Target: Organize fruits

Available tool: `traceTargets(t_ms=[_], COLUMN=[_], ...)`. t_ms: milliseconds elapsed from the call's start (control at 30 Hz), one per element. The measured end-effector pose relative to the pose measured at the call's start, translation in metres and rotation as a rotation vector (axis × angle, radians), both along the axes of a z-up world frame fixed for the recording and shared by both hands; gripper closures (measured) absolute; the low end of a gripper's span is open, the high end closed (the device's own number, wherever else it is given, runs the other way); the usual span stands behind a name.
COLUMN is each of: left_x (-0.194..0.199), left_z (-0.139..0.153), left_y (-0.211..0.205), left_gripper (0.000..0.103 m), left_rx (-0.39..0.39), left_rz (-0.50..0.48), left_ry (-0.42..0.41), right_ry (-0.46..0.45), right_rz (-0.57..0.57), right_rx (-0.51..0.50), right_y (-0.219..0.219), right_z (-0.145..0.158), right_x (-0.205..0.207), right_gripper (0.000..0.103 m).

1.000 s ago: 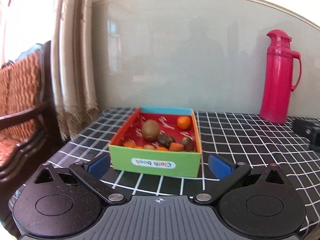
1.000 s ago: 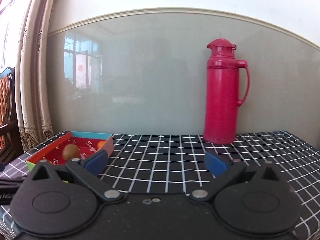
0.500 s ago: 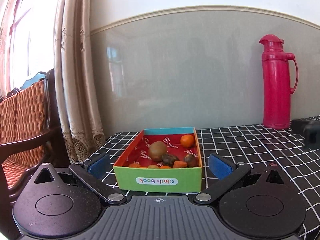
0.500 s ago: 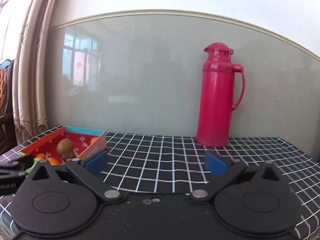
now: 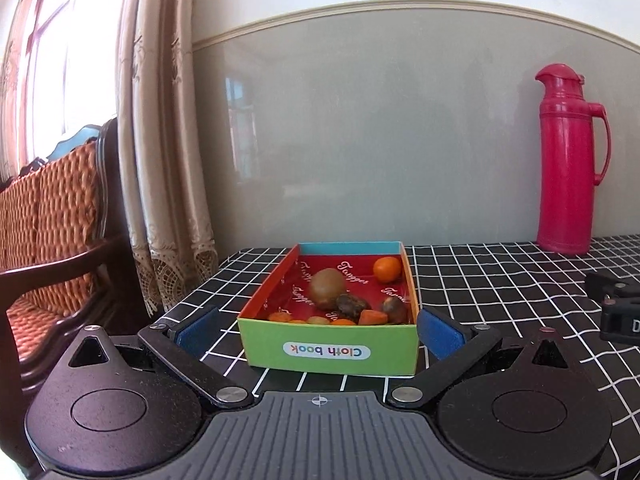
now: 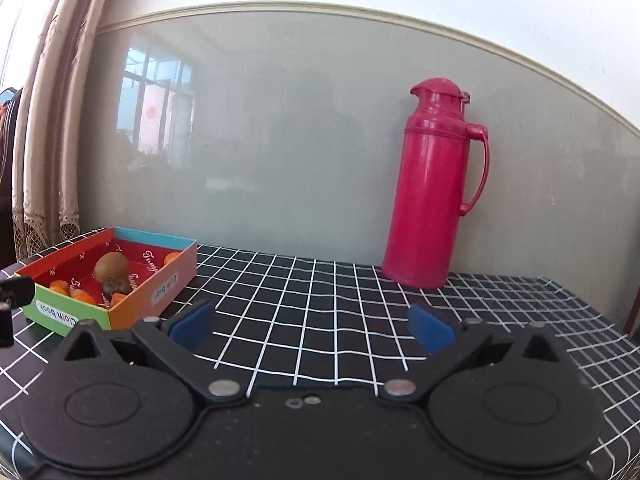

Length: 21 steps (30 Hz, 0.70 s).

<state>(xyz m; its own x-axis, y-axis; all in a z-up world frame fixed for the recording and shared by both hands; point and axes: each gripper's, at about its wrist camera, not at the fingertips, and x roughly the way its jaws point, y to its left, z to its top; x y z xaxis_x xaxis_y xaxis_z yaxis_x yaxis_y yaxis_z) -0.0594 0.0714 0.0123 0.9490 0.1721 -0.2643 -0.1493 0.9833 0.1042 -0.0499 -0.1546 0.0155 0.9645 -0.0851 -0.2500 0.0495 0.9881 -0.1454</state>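
A shallow cardboard box (image 5: 328, 354) with a green front wall and red lining sits on the checked tablecloth. Inside lie a brown kiwi (image 5: 327, 288), a small orange (image 5: 387, 269), dark fruits (image 5: 351, 306) and several small orange pieces along the front wall. My left gripper (image 5: 318, 330) stands open, its blue pads on either side of the box's front end, not touching it. In the right wrist view the box (image 6: 72, 316) is at the far left with the kiwi (image 6: 111, 266) showing. My right gripper (image 6: 312, 326) is open over bare cloth, to the right of the box.
A tall red thermos (image 5: 566, 160) (image 6: 432, 184) stands at the back by the glossy wall panel. The black-and-white checked cloth (image 6: 320, 300) covers the table. A curtain (image 5: 164, 140) and a wooden chair with an orange cushion (image 5: 52, 216) are past the table's left edge.
Both views have tilted upward and shifted. The box now lies closer between the left gripper's pads, and it shows larger at the left of the right wrist view. Both grippers stay open.
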Motion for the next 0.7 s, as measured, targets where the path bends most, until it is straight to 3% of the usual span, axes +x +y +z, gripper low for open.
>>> traceTargets(t_ms=[700], left_x=[-0.0001], left_z=[-0.0005], left_y=[0.005], left_gripper=[0.0], left_rx=[-0.016], left_rz=[-0.018], left_ry=[-0.001], right_ry=[0.006], right_rz=[-0.003], right_rx=[0.016], right_y=[-0.0031], right_z=[0.0023], right_x=[0.0009], right_gripper=[0.0])
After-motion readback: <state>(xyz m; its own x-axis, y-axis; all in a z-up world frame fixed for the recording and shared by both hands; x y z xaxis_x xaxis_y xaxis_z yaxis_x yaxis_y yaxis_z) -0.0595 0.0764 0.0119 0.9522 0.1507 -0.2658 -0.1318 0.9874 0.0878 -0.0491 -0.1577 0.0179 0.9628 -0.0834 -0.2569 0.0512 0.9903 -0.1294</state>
